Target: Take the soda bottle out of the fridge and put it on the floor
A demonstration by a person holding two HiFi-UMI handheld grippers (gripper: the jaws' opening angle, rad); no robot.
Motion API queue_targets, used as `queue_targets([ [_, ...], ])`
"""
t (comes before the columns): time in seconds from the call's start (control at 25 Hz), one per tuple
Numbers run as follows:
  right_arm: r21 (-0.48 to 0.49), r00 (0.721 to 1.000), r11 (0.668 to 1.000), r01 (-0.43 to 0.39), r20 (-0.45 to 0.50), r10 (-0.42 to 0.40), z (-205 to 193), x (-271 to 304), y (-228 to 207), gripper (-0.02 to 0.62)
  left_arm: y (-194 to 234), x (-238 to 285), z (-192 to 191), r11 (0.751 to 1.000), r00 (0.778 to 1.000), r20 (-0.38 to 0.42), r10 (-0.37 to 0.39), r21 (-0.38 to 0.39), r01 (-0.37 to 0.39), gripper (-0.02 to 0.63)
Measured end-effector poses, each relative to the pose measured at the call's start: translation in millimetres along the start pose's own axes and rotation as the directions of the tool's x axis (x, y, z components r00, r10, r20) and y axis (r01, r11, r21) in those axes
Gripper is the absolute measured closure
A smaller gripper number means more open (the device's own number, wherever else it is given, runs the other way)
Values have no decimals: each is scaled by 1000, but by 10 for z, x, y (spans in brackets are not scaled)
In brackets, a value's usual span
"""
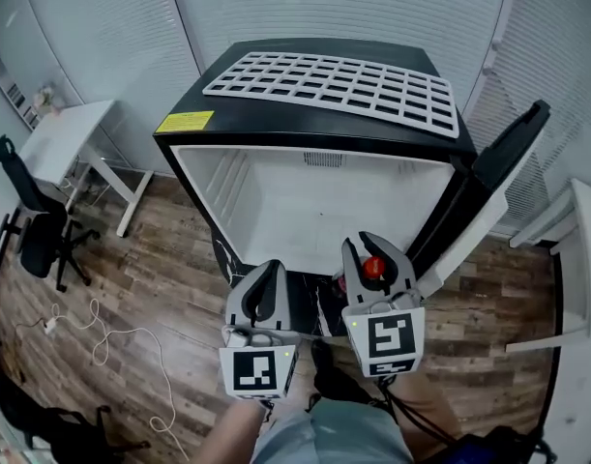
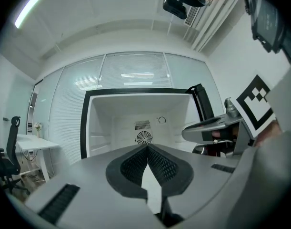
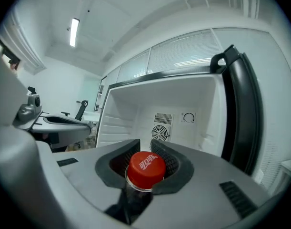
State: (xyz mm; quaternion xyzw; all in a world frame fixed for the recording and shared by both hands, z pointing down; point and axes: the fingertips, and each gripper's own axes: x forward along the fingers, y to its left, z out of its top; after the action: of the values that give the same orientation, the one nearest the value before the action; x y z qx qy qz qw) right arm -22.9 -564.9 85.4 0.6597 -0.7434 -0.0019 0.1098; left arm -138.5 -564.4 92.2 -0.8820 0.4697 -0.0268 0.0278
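Right gripper view: right gripper (image 3: pixel 145 147) pinches soda bottle (image 3: pixel 136 195) under red cap (image 3: pixel 146 168); head view shows only the cap. Left gripper (image 2: pixel 147 148) jaws pressed together, empty.

My right gripper (image 1: pixel 374 247) clamps the neck of the red-capped dark plastic soda bottle (image 1: pixel 373 268), just on the near side of the open black fridge with its white inside (image 1: pixel 276 124). My left gripper (image 1: pixel 265 271) hangs just to its left. A white wire grid rack (image 1: pixel 334 90) lies on the fridge's top. The black fridge door (image 1: pixel 513 143) stands open at the right, above the brown wood-plank floor (image 1: pixel 169 259).
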Motion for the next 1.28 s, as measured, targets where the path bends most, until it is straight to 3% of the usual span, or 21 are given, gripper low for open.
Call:
queue_targets([
  [0.32, 18, 1000, 1000, 18, 5, -18, -66, -838, 253, 508, -353, -755, 60, 1000, 1000, 10, -22, 6, 22, 589],
  [0.44, -15, 999, 999, 38, 29, -37, -125, -1175, 289, 508, -561, -1014, 72, 998, 998, 11, -58, 19, 57, 589],
  [0.8, 18, 993, 993, 113, 23, -114, -323, -1982, 245, 508, -1193, -1269, 123, 981, 981, 23, -191, 28, 191, 590],
  [1.0, 28, 982, 982, 187, 35, -188, -458, -2510, 93, 508, -1781, -1313, 160, 946, 944, 72, -323, 33, 321, 590],
  [1.28, 52, 930, 929, 366, -8, -366, -803, -3485, -169, 508, -2720, -1672, 24, 852, 850, 66, -523, 57, 520, 591],
])
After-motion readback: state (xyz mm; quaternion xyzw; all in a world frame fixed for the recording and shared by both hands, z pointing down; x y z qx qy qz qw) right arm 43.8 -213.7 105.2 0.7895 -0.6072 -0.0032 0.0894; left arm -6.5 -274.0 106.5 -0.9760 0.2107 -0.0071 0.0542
